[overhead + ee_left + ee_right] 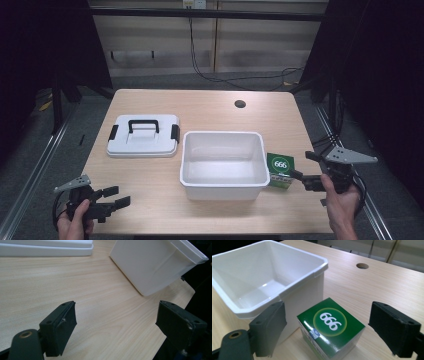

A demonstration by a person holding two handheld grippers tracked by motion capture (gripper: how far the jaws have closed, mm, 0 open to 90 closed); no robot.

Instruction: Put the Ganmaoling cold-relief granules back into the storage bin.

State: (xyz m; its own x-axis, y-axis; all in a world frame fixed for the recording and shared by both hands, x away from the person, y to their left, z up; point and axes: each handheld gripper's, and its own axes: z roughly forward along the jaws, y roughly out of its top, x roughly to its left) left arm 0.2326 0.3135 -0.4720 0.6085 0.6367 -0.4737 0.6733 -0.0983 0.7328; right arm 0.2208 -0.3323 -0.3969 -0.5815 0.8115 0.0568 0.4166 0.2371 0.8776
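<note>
Right gripper (302,166) at the right edge of the table (210,102), held in the right hand (342,204); jaws spread wide, nothing between the pads yet. Seen along the right gripper (327,327) in its own view: green box (330,327) sitting between the two jaws but touching neither, white "666" in a lighter green circle on its top face. In the high view, green box (280,171) resting on the tabletop just beside the right wall of the white bin (222,165) (touching or a sliver apart: cannot tell).

Left gripper (115,196) at the near-left corner of the table, in the left hand (75,222), jaws apart, hovering over bare wood. Left gripper (116,325) in its own view: open, empty, pointed toward the near corner of the white bin (155,265).

White bin open-topped, empty inside, standing near the table's middle. White lid (143,136) lying flat to the bin's left, well apart from the left gripper; black handle on top, black clips at both ends. Round cable hole (240,104) toward the far right of the tabletop.
</note>
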